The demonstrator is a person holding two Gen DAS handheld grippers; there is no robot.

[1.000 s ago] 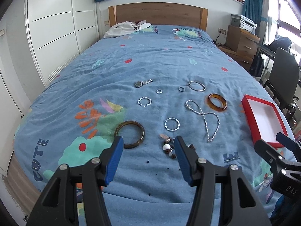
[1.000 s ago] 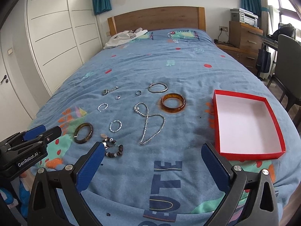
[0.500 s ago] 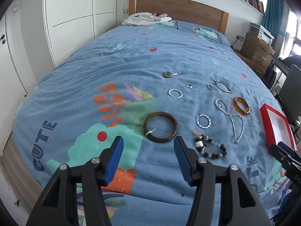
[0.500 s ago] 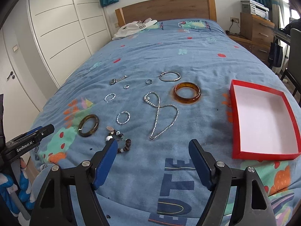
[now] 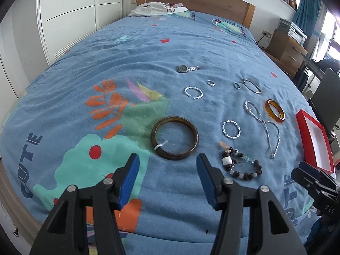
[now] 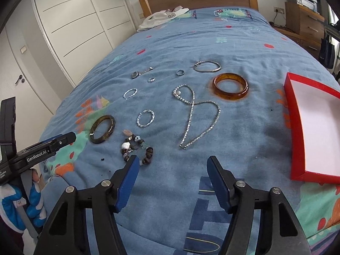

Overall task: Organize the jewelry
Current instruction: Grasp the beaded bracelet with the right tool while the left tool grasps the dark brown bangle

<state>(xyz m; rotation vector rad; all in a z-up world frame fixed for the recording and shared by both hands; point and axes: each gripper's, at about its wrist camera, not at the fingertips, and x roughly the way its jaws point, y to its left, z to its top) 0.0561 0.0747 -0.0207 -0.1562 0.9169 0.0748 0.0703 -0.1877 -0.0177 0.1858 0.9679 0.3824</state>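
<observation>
Jewelry lies spread on a blue bedspread. A dark brown bangle (image 5: 174, 137) lies just ahead of my open, empty left gripper (image 5: 167, 177). A beaded bracelet (image 5: 240, 164) lies to its right, and also shows in the right wrist view (image 6: 136, 148). My right gripper (image 6: 173, 179) is open and empty, just right of the beads. An amber bangle (image 6: 230, 86), a silver chain necklace (image 6: 195, 114), twisted silver rings (image 6: 145, 118), a thin hoop (image 6: 207, 66) and a watch (image 6: 138, 74) lie further back. An empty red box (image 6: 297, 127) sits at the right.
White clothing (image 5: 157, 10) lies by the wooden headboard. White wardrobes stand along the left. A wooden dresser (image 5: 284, 48) and a dark chair (image 5: 325, 97) stand to the right of the bed. The bed's near edge is just below the grippers.
The left gripper has moved left and closer, from facing the beads to facing the dark bangle. The right gripper has narrowed its opening and moved forward, closer to the beads.
</observation>
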